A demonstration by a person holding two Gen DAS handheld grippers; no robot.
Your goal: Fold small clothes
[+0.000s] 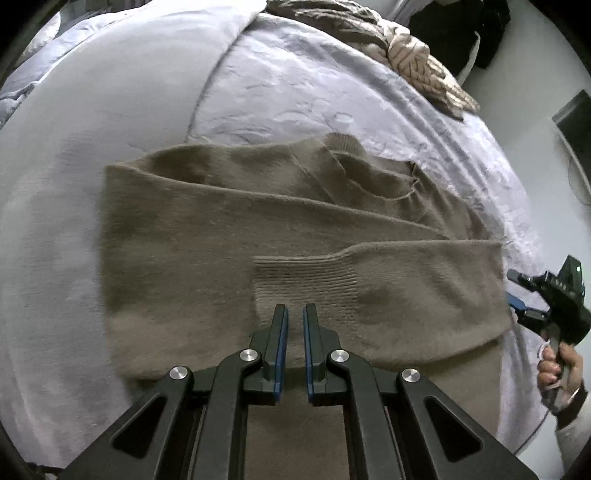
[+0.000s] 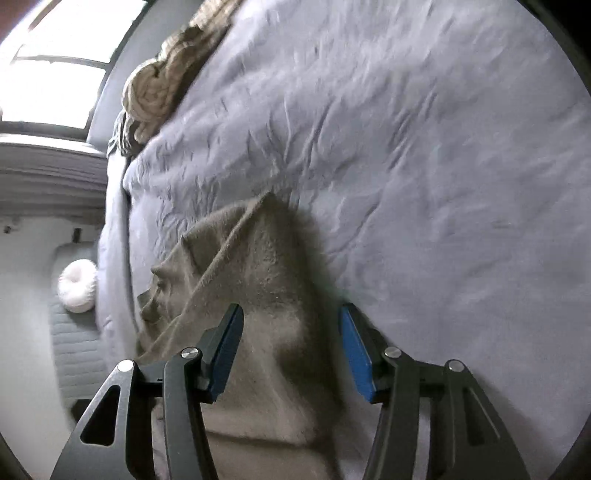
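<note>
A taupe knit sweater (image 1: 229,236) lies flat on the pale bed cover (image 1: 295,92), with a sleeve folded across its body and the ribbed cuff (image 1: 306,280) near the middle. My left gripper (image 1: 294,312) hovers over the cuff with its jaws nearly closed, a narrow gap between them and nothing held. My right gripper (image 2: 291,314) is open wide over the sweater's edge (image 2: 266,288), which rises in a fold between the jaws without being pinched. The right gripper also shows at the right edge of the left wrist view (image 1: 517,291), beside the sweater's folded end.
A crumpled beige patterned blanket (image 1: 417,62) lies at the far side of the bed, also seen in the right wrist view (image 2: 159,85). Dark clothes (image 1: 454,29) hang beyond it. A white round cushion (image 2: 78,285) sits on the floor beside the bed edge. A bright window (image 2: 55,70) is at the upper left.
</note>
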